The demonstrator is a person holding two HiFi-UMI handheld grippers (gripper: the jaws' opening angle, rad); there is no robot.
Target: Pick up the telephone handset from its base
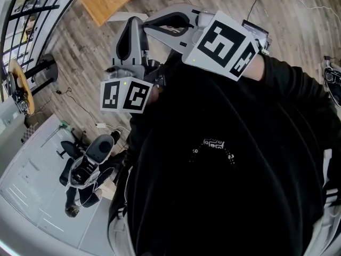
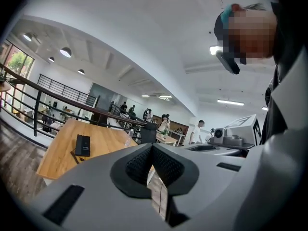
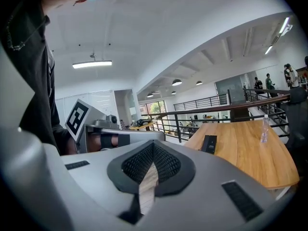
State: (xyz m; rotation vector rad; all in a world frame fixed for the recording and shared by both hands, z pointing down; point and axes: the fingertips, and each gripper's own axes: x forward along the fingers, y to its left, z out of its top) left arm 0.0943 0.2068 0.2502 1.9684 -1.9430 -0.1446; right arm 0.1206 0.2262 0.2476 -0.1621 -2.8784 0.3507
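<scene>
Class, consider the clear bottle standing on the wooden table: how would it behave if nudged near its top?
The bottle stands tall and narrow, so it would probably tip rather than slide. Being round, it might then roll across the table. It looks like clear plastic, so likely light; its fill level cannot be told.

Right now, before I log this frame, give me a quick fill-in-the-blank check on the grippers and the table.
1. The left gripper has its jaws ____, with nothing between them.
2. The right gripper grips ____.
3. The flat object lying on the wooden table is ____ in colour.
4. The clear bottle on that table stands ____.
Missing words: shut; nothing; black; upright.
</scene>
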